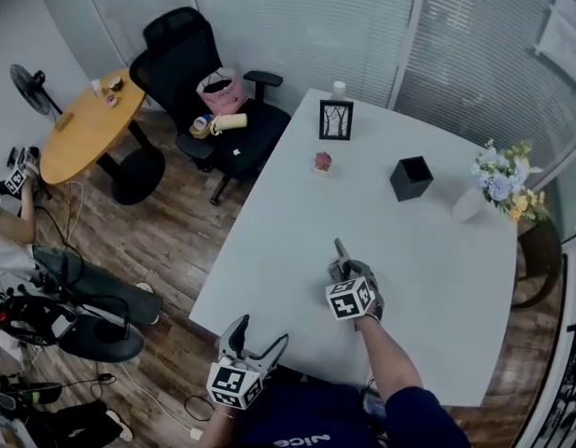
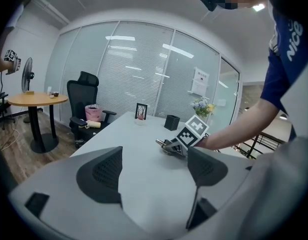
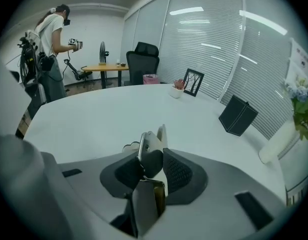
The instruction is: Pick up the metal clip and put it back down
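The white table (image 1: pixel 437 278) fills the middle of the head view, with a black office chair (image 1: pixel 189 63) at its far left corner. The person's right forearm (image 1: pixel 390 353) reaches forward and slightly left from the near edge, bare below a dark blue sleeve. It ends at the right gripper (image 1: pixel 343 265), which sits low over the near half of the table and points away from the person. The left gripper (image 1: pixel 259 336) hangs off the near left edge, its jaws spread wide with only table top showing between them in the left gripper view. A black box (image 1: pixel 411 177) and a picture frame (image 1: pixel 336 119) stand well beyond both grippers.

In the right gripper view the right gripper (image 3: pixel 154 159) has its two ribbed pads drawn in against the metal clip (image 3: pixel 150 144). The clip's dark body is pinched between them, and its silver handles stick out past the fingertips. From the head view the metal clip (image 1: pixel 339 247) shows as a thin silver tip just ahead of the gripper; whether it touches the table I cannot tell
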A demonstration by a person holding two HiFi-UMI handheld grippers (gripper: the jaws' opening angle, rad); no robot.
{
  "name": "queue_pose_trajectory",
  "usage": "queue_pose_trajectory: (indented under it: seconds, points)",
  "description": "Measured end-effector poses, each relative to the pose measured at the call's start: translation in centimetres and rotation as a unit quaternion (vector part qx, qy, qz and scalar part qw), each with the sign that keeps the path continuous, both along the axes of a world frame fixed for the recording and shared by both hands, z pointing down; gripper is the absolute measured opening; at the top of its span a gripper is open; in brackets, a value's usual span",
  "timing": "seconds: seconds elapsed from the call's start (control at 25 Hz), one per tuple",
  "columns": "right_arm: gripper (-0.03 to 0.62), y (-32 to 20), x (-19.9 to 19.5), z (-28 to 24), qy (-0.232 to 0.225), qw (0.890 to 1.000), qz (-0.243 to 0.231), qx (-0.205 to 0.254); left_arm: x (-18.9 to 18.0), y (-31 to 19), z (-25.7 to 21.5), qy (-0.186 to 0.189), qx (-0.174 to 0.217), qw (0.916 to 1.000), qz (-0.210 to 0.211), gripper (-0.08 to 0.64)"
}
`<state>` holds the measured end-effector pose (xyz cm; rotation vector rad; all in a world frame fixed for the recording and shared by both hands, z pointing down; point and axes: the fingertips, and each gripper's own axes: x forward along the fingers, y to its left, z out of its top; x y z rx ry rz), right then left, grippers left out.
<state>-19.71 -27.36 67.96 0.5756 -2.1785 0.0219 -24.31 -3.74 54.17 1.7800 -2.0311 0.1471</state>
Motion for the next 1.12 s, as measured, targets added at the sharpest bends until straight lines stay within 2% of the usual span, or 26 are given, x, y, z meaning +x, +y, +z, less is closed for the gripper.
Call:
queue_pose_trajectory:
  seconds: [0.2,0.36,0.56,0.76,0.96,1.12]
  points:
    - [0.112,0.2,0.2,-1.7,-0.029,1.000,0.010,0.000,-0.5,0.5,0.1,0.003,0.002,1.0000,0.005,0.407]
    - [0.112,0.9,0.5,-5.3,-0.077,0.996,0.012,0.032,-1.0,0.5,0.0,0.006,0.012,0.9999,0.011,0.407]
    - [0.110,2.8,1.8,-10.4,-0.138,0.988,0.024,0.057,-1.4,0.1,-0.3,0.006,0.022,0.9992,0.031,0.407]
    - [0.112,5.2,4.1,-15.6,-0.195,0.977,0.043,0.077,-0.1,-1.0,-0.6,0.010,0.039,0.9971,0.064,0.407]
    - [0.110,7.5,6.3,-18.8,-0.230,0.967,0.060,0.089,1.4,-2.1,-1.0,0.013,0.054,0.9944,0.090,0.407]
    - [0.110,9.2,8.8,-20.5,-0.237,0.963,0.070,0.110,2.6,-2.9,-1.8,0.010,0.069,0.9913,0.112,0.407]
